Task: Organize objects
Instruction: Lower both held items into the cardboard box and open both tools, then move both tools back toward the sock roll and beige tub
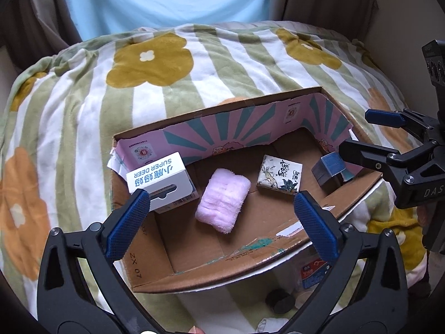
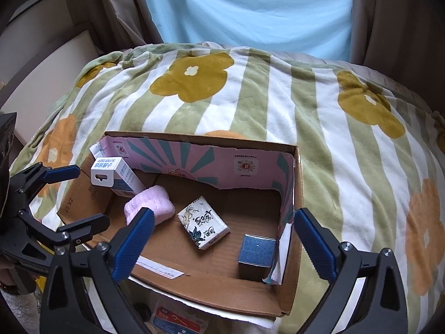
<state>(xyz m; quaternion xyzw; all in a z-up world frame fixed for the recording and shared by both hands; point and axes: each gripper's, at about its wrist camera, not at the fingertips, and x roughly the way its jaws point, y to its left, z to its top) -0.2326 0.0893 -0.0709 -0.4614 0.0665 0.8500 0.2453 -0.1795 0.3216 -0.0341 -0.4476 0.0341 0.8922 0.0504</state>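
On the flowered blanket (image 1: 83, 105) sits a shallow cardboard box (image 1: 211, 267), and both grippers hang over its near edge, pointing down into it. The left gripper (image 1: 221, 220) has its blue-padded fingers (image 1: 128, 222) spread wide with nothing between them; the white carton (image 1: 161, 183) marked SUPER DEER stands just beyond its left fingertip, leaning in the box's left corner, apart from the pad. The rolled pink towel (image 1: 222, 203) lies on the box floor in the gap between the two fingers, below them and untouched. The right gripper (image 2: 225, 236) is equally wide and empty; the patterned tissue pack (image 2: 203, 225) lies flat between its fingers, and the small blue box (image 2: 257, 250) stands upright near its right fingertip, close against the box's right wall.

The four things lie in a loose row, each apart from its neighbour except the towel, which sits just beside the carton. The far wall, lined with pink-and-teal printed card (image 2: 194, 161), stands taller than the low near wall. Bare cardboard floor lies open in front of the row.
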